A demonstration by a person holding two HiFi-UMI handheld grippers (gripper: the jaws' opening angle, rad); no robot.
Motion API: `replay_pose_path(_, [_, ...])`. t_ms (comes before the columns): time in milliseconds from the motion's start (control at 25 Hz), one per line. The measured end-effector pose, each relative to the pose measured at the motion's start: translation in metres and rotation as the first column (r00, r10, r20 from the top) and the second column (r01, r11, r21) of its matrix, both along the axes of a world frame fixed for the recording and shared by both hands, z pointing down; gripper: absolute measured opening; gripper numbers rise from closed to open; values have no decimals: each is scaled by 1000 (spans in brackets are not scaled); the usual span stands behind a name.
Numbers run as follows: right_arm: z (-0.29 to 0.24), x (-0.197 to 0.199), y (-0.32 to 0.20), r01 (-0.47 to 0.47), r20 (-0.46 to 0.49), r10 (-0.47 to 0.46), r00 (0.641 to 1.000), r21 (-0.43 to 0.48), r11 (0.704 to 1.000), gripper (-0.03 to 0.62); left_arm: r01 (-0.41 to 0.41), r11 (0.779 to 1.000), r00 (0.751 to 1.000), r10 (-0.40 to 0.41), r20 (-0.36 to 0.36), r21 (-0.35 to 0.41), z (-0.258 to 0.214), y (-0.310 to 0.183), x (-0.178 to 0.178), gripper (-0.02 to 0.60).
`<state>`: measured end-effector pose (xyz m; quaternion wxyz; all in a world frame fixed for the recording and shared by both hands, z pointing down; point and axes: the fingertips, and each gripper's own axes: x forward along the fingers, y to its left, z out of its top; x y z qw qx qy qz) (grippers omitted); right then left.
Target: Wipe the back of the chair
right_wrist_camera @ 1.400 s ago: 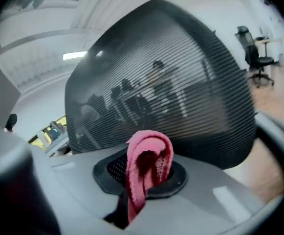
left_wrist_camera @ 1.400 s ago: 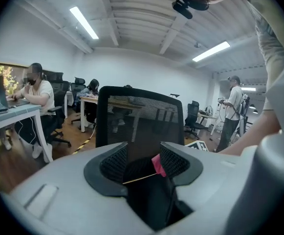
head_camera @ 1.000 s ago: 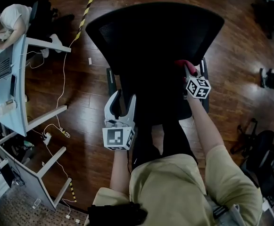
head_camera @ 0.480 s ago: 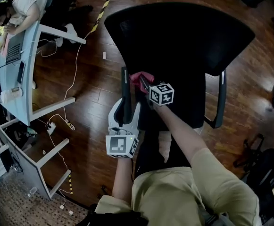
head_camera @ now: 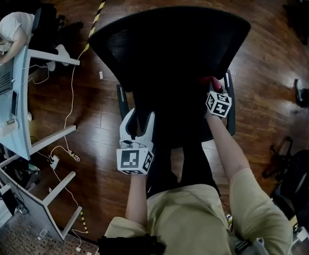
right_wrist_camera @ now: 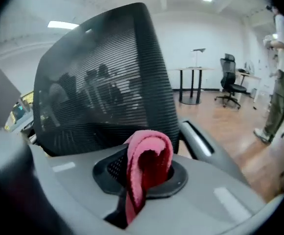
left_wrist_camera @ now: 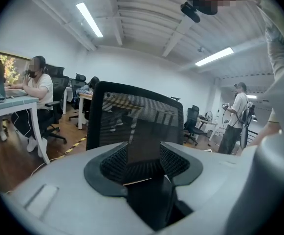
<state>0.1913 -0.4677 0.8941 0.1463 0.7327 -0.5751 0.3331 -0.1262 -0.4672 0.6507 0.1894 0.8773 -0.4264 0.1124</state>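
The black mesh chair back (head_camera: pixel 170 41) fills the top middle of the head view. My right gripper (head_camera: pixel 211 85) is shut on a folded pink cloth (head_camera: pixel 209 81) and presses it against the lower right part of the back, beside the right armrest (head_camera: pixel 230 108). In the right gripper view the cloth (right_wrist_camera: pixel 149 163) bulges out between the jaws, with the mesh (right_wrist_camera: pixel 102 82) just behind it. My left gripper (head_camera: pixel 136 117) is shut on the chair's left armrest (left_wrist_camera: pixel 142 142), a dark flat bar clamped between its jaws.
A white desk (head_camera: pixel 16 105) with a seated person (head_camera: pixel 10 25) stands at the left, and cables (head_camera: pixel 69 142) trail over the wooden floor. Another black chair (head_camera: pixel 298 169) is at the lower right. A shoe (head_camera: pixel 300 89) shows at the right. A person (left_wrist_camera: pixel 234 119) stands farther back.
Half a second ago my right gripper held the cloth at the left side of the back near the left armrest; it has swept back to the right side. The left gripper kept its hold.
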Motion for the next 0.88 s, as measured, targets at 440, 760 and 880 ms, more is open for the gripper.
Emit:
replay_pose_path(440, [-137, -92, 42, 117, 105, -154, 982, 295, 948, 38, -12, 996, 1000, 12, 8, 87, -53, 16, -50, 198])
replay_pose_path(760, [-311, -152, 144, 202, 38, -249, 968, 472, 858, 38, -159, 965, 986, 166, -17, 207, -121, 71, -43, 198])
replay_pose_path(880, [-348, -163, 191, 289, -56, -302, 952, 494, 820, 38, -181, 954, 981, 191, -19, 239, -138, 112, -31, 199])
